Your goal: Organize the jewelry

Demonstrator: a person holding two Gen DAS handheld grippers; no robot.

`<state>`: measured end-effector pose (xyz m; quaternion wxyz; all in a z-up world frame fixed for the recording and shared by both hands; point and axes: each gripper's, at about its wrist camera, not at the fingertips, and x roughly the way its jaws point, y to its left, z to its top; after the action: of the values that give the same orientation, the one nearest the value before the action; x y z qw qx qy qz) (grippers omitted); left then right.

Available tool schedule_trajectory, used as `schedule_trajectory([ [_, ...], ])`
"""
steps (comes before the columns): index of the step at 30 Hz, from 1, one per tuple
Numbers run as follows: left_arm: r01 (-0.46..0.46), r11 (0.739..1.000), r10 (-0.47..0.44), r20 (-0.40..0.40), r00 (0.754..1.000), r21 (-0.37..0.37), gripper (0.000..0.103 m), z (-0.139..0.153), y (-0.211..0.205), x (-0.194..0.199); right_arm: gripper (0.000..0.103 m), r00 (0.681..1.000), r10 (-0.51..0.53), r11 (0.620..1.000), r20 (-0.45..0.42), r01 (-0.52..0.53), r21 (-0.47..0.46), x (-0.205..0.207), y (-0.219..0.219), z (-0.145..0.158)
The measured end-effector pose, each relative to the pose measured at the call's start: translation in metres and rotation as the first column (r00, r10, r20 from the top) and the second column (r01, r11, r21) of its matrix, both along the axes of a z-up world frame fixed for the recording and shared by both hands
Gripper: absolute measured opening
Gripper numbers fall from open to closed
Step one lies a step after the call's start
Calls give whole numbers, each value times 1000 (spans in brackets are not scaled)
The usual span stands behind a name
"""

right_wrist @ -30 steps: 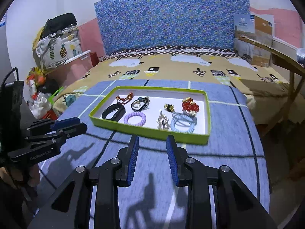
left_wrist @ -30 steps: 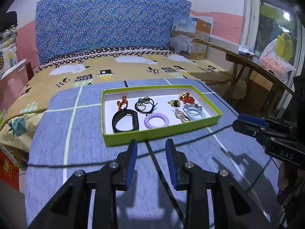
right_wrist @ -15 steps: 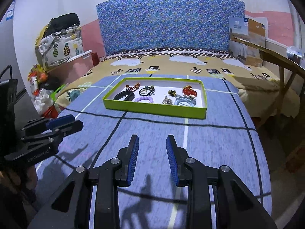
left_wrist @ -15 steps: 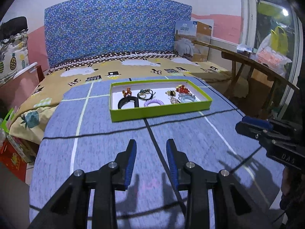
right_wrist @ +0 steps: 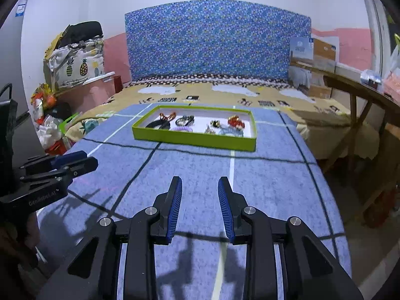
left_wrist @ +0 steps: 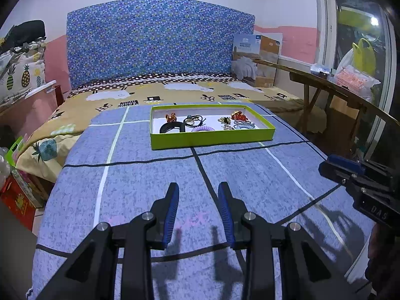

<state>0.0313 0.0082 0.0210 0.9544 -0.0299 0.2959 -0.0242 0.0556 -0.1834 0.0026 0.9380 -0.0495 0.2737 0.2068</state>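
Observation:
A lime-green tray [left_wrist: 212, 138] [right_wrist: 195, 141] sits on the blue checked cloth, far ahead of both grippers. Inside lie a black bangle [left_wrist: 171, 127], a purple coil hair tie [left_wrist: 203, 128], an orange clip [left_wrist: 171, 118], a red beaded piece [left_wrist: 238, 116] [right_wrist: 235, 122], a blue coil tie [left_wrist: 243, 125] and small gold pieces [left_wrist: 224, 120]. My left gripper [left_wrist: 198, 190] is open and empty over the near cloth. My right gripper [right_wrist: 199, 183] is likewise open with nothing between its blue pads. Each gripper shows at the edge of the other's view.
The blue cloth [left_wrist: 150, 182] covers a bed with a patterned blue headboard [left_wrist: 160, 42]. A wooden bench [left_wrist: 332, 87] with bags runs along the right. Bags and boxes [right_wrist: 52, 125] are piled at the left. A cardboard box [left_wrist: 257, 57] stands at the back right.
Both grippers have drawn back from the tray, which now looks smaller and farther away. Their jaws stay open and empty, and the tray's contents have not moved.

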Motion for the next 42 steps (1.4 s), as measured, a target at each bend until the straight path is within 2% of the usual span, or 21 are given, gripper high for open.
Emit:
schedule_trajectory([
  [42, -10, 1000, 9, 11, 1000, 12, 34, -7, -6, -2, 31, 1000, 3, 1000, -29, -3, -10, 2, 4, -5],
])
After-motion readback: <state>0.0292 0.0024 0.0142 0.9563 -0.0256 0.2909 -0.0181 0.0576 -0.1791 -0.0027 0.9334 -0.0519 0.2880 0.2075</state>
